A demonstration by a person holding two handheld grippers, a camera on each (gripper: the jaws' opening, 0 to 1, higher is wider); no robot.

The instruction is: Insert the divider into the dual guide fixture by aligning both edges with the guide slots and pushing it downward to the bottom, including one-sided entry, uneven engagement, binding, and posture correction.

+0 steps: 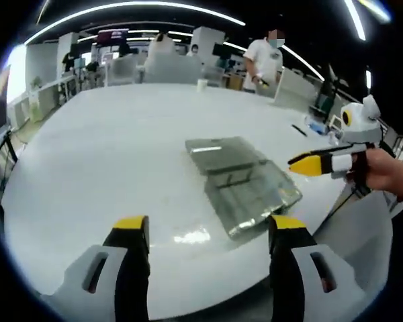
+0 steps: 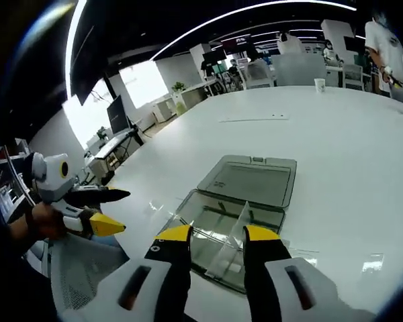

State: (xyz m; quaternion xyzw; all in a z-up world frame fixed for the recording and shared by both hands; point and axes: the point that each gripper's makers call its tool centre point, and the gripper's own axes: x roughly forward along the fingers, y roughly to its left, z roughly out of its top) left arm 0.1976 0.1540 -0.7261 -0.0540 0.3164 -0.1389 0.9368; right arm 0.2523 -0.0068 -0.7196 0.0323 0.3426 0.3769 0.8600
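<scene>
Right claw (image 2: 216, 236) over divider (image 2: 234, 243)

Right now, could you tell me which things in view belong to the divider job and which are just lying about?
For the job:
- box, clear, open on the table
- lid, lying behind it
- divider, standing in the box
- left gripper
- right gripper

Lying about:
- cup
- pen
- chairs
- person
</scene>
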